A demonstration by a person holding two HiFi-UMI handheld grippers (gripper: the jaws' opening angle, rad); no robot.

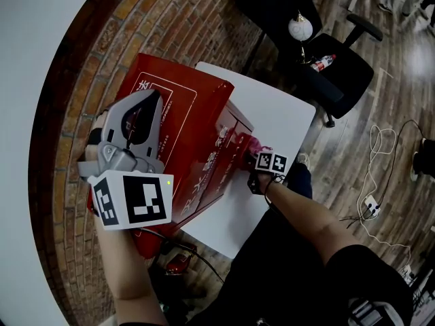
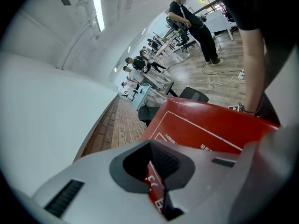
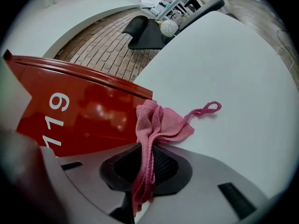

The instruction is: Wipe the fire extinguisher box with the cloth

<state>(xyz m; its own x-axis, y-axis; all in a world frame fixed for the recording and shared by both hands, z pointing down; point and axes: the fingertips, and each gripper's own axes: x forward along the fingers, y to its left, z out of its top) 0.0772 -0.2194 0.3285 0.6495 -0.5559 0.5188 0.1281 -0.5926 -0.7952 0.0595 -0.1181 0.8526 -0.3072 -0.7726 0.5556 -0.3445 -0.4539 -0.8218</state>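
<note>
At 3 o'clock of the box (image 1: 183, 107), cloth (image 3: 159, 120) is pinched thinly by right claw (image 3: 147, 164), box edge clamped by left claw (image 2: 156, 176); cloth could be dragged free by rubbing.

It's an open office. Black swivel chairs (image 1: 333, 60) stand by the bench (image 1: 289, 117). People (image 2: 138, 63) sit at rows of desks (image 2: 158, 81) beyond.

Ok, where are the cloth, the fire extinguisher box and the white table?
cloth (image 3: 156, 120), right gripper view, on its bunched pink folds.
fire extinguisher box (image 1: 194, 114), head view, on its red upper face.
white table (image 1: 282, 124), head view, on its bare top.
</note>
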